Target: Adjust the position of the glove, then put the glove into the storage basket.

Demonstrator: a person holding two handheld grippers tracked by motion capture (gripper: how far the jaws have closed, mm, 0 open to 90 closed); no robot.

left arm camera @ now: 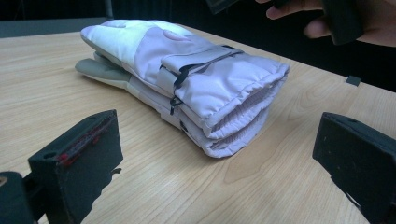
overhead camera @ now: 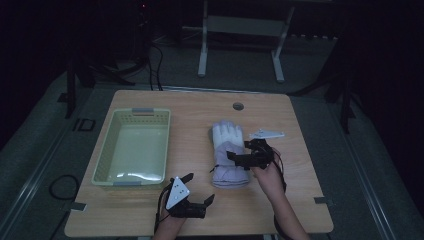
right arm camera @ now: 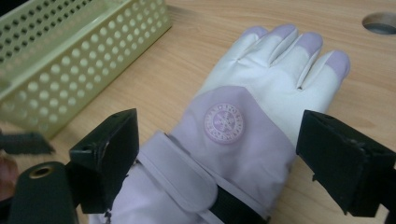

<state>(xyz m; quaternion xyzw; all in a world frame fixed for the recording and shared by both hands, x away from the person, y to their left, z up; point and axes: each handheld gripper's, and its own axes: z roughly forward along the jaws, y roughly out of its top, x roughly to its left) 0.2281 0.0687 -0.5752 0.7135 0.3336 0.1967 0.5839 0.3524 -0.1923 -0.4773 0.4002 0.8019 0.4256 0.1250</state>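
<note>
Lilac gloves [overhead camera: 229, 155] (stacked) lie beside the basket [overhead camera: 134, 146], both right gripper [overhead camera: 248, 153] and left gripper [overhead camera: 199, 189] spread apart.

You had pale lilac and white gloves [overhead camera: 229, 152] with a round snowflake badge [right arm camera: 223, 122] and black strap [left arm camera: 187, 70], a pale yellow-green basket [overhead camera: 107, 150] dotted with holes, and light woodgrain on the table [overhead camera: 300, 120].

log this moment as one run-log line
left gripper: open, idle | right gripper: open over gloves | gloves: stacked, on table
</note>
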